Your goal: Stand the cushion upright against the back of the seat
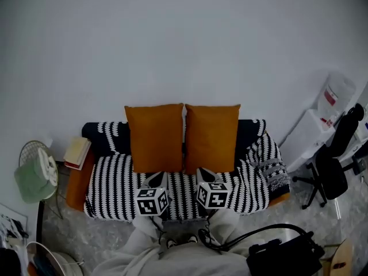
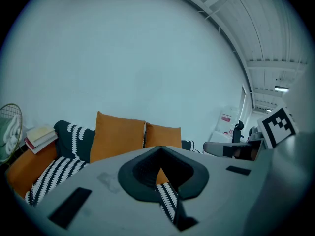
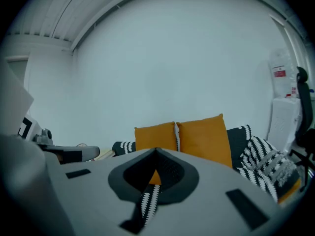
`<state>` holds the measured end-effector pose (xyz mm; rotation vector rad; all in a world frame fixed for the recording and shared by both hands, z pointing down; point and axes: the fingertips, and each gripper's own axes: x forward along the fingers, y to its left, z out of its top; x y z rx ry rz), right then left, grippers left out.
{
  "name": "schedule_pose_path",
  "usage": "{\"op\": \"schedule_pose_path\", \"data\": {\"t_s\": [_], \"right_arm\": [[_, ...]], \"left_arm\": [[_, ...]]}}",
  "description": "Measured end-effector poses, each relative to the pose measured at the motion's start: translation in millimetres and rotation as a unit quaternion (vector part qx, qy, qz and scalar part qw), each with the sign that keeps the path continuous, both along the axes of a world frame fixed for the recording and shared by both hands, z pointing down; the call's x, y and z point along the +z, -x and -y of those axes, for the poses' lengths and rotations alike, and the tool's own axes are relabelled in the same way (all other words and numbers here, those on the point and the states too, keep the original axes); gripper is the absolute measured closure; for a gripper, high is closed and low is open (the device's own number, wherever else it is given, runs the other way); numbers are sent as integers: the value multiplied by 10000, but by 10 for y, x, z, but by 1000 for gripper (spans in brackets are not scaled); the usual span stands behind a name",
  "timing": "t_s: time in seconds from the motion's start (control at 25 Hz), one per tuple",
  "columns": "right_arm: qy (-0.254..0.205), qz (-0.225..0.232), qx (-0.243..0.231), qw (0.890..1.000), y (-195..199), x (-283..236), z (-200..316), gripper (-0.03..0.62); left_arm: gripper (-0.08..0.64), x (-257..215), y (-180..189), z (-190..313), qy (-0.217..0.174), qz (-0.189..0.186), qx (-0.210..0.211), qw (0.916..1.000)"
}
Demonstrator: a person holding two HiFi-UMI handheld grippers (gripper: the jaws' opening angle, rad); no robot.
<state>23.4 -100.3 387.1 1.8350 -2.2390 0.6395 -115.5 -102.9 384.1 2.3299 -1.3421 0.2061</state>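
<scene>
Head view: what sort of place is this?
Likely an office or lab lounge corner: a striped-covered sofa with two orange cushions against a bare wall, a black office chair beside it.

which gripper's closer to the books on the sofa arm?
Left. The left gripper is in front of the left orange cushion, toward the books; the right gripper is in front of the right orange cushion, farther from them.

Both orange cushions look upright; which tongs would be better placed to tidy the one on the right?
Right. The right tongs sit shut and empty just in front of the right cushion, while the left tongs face the left cushion and would have to cross over.
</scene>
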Motion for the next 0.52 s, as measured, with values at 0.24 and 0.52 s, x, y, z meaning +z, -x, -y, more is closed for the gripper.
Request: {"op": "schedule_pose_path", "data": {"t_s": [0.24,0.52], "right_arm": [[-14,10,6,10000,-8,21,-19,531],[-38,-3,-82,10000,43,16,-13,531]], "left_arm": [[554,0,-17,-50,-19,-13,-13,10000],[554,22,0,-74,3,-23,-59,10000]]}}
